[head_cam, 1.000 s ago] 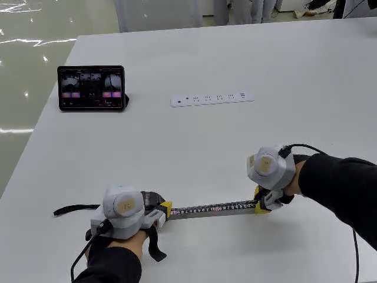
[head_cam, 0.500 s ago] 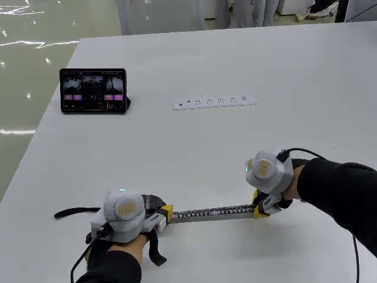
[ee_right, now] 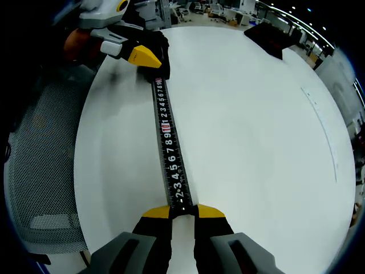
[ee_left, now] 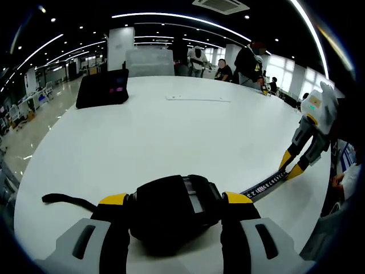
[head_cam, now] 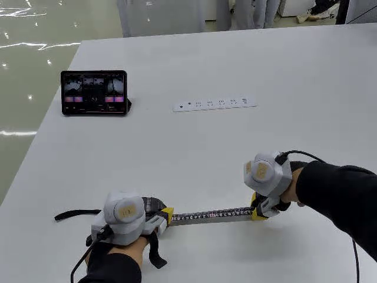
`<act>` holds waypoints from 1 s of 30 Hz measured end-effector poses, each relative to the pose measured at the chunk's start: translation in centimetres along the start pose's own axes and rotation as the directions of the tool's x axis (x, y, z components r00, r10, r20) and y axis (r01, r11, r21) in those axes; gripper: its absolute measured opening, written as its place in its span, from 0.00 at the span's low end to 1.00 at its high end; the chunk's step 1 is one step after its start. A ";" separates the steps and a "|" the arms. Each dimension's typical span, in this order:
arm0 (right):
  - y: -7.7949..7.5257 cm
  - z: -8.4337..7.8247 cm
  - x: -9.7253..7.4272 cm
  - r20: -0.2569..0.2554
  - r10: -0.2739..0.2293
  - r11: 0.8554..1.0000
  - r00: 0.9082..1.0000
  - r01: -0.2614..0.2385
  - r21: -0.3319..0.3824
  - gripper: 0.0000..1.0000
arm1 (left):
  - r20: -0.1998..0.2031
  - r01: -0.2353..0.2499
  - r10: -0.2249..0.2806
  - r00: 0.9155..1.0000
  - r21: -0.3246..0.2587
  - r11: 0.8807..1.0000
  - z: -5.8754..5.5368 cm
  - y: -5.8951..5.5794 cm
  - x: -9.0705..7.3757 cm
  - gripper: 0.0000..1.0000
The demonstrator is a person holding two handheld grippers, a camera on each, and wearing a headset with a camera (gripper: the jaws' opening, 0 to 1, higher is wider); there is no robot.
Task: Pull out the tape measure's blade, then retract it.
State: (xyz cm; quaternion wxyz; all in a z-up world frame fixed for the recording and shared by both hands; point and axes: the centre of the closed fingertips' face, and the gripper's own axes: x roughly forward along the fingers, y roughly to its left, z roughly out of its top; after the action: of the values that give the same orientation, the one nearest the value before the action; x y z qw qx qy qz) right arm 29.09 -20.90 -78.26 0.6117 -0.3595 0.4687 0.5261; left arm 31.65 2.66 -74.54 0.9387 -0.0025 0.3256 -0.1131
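The black tape measure case [head_cam: 153,206] lies near the table's front edge, and my left gripper [head_cam: 162,214] is shut on it. In the left gripper view the case [ee_left: 174,210] sits between the yellow-tipped jaws. The blade [head_cam: 209,214] runs out to the right, flat on the white table [head_cam: 194,153]. My right gripper [head_cam: 258,213] is shut on the blade's end. In the right gripper view the numbered blade [ee_right: 169,151] stretches from my right gripper [ee_right: 183,212] up to the case [ee_right: 155,47]. The left gripper view shows the blade [ee_left: 265,185] reaching the right gripper [ee_left: 296,162].
A tablet [head_cam: 94,92] stands at the back left of the table. A white power strip [head_cam: 215,104] lies across the middle. The case's black strap [head_cam: 75,213] trails left. A mesh chair [ee_right: 40,188] stands off the table's near edge. People stand beyond the far end.
The right gripper has edged a little toward the left one, so the drawn-out blade looks slightly shorter. The head camera has tilted, shifting the picture down.
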 end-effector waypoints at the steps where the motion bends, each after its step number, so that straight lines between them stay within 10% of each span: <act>1: 0.0 0.1 0.0 0.002 -0.002 1.000 1.000 0.002 -0.001 0.10 | 0.000 0.000 0.000 1.000 -0.001 1.000 0.0 0.0 0.0 0.61; 30: 0.5 1.3 0.3 0.011 -0.008 1.000 1.000 0.008 -0.006 0.10 | -0.002 -0.001 0.001 1.000 0.005 1.000 0.0 -0.1 0.0 0.60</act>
State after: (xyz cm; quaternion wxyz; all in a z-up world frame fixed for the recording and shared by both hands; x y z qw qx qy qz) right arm 28.90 -19.49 -78.11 0.6152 -0.3606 0.4624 0.5270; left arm 31.63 2.57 -74.51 0.9384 -0.0001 0.3264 -0.1136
